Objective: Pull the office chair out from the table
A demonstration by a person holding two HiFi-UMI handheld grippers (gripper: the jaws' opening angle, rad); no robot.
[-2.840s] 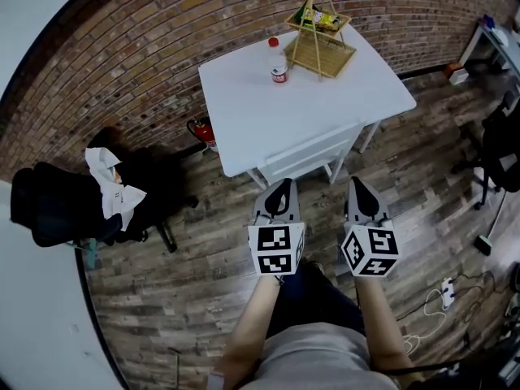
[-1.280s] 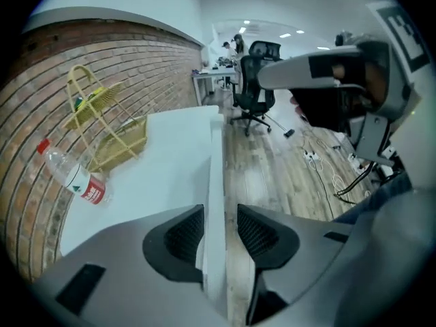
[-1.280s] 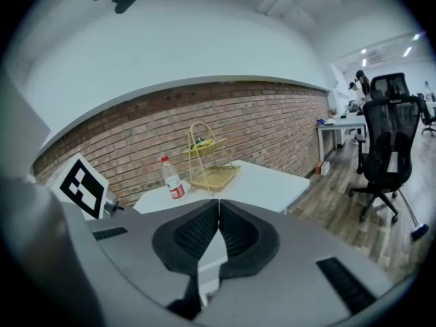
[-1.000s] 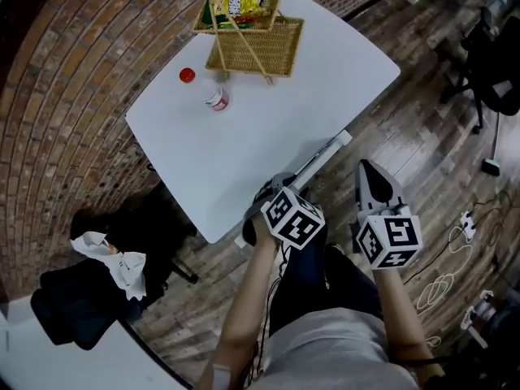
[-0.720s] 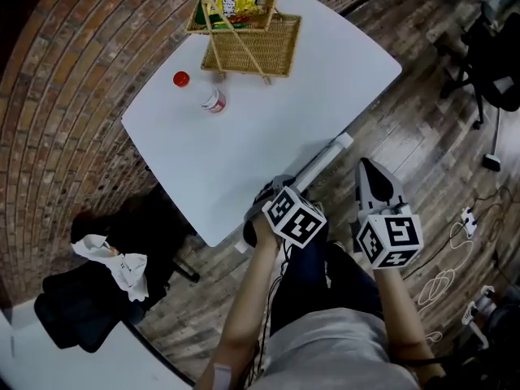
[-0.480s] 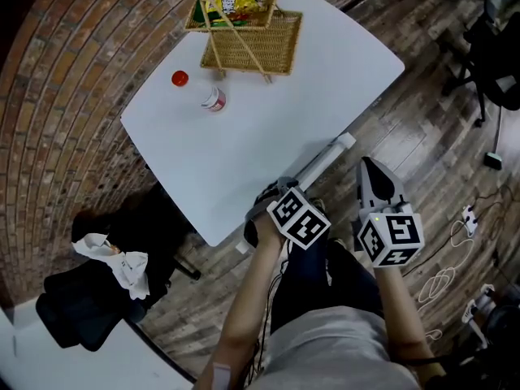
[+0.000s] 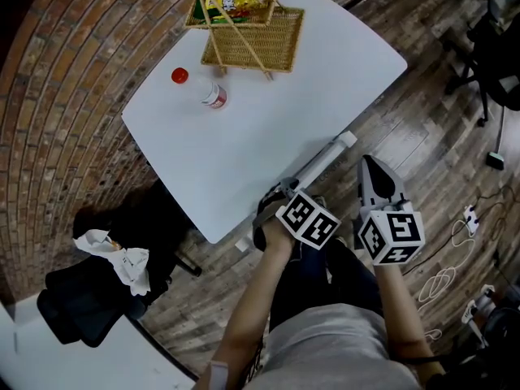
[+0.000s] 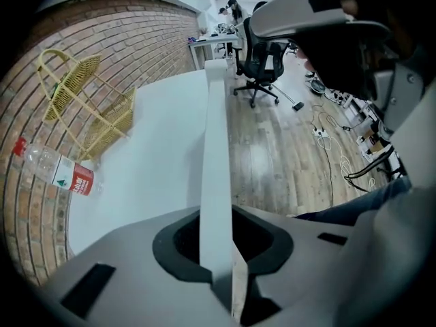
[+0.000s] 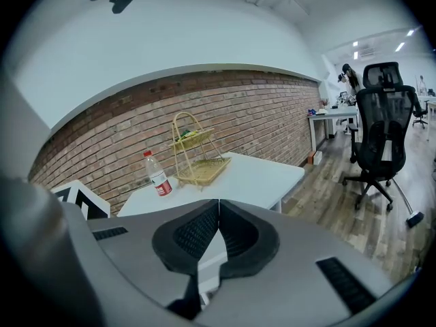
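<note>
Left gripper view shows the left gripper (image 7: 277, 195) closing its jaws onto the office chair's back rail (image 8: 214, 135) at the table (image 7: 244, 136) edge; the right gripper (image 7: 370, 171) is pressed together, empty.

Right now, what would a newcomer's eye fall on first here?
The left gripper, jaws closing on the white chair's top rail at the white table's near edge, draws the eye first. A yellow wicker basket and a red-capped plastic bottle stand at the table's far side; the right gripper hangs shut, empty.
</note>
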